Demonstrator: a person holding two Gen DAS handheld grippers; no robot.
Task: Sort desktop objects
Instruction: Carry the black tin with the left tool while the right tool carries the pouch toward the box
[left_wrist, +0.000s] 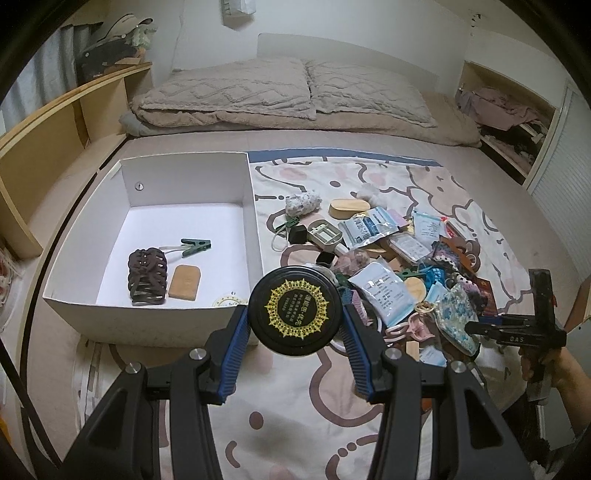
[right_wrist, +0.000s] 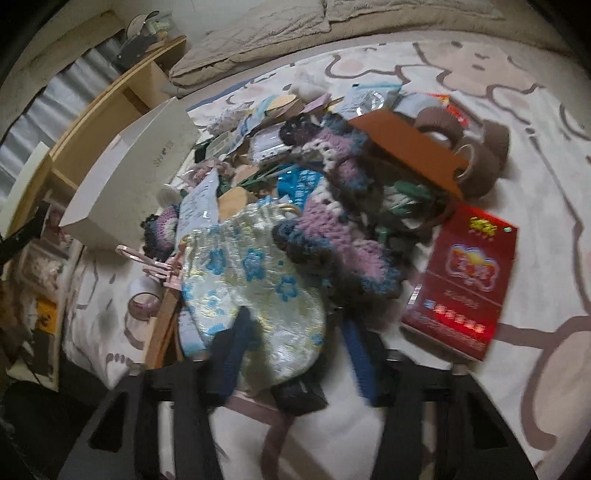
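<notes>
The right wrist view was smeared by motion, so that the pile of small things (right_wrist: 325, 177) on the patterned sheet (right_wrist: 535, 155) could be read only in part: crocheted pieces (right_wrist: 343, 221) in purple and blue, brown tape rolls (right_wrist: 476, 162), an orange card (right_wrist: 410, 147) and a red packet (right_wrist: 465, 280) were made out, while the packets further back ran together. The right gripper (right_wrist: 295, 343) was seen low at the near edge of the pile, its blue-lined fingers (right_wrist: 358, 350) standing either side of a pale pouch with blue flowers (right_wrist: 258, 280); whether the pads pressed on the pouch could not be told through the blur. A dark thing under the pouch's near end could not be identified. In the left wrist view the left gripper (left_wrist: 295, 325) was closed on a round black tin with a gold emblem on its lid (left_wrist: 293, 310), held above the sheet just beside the near right corner of the white box (left_wrist: 184, 166); the tin hid part of the pile behind it and part of the box's front wall. A round item at the box's near right corner was cut off by that wall. Inside the box a dark woven bundle (left_wrist: 147, 277), a tan flat piece (left_wrist: 184, 282) and a green clip (left_wrist: 195, 245) were laid toward the near side, and the far half of its floor was left bare. Open sheet lay in front of the pile and to its right, and the bed's folded quilt (left_wrist: 280, 96) bounded the far edge. The person's right hand (left_wrist: 546, 369) was cut off at the frame's right border.
</notes>
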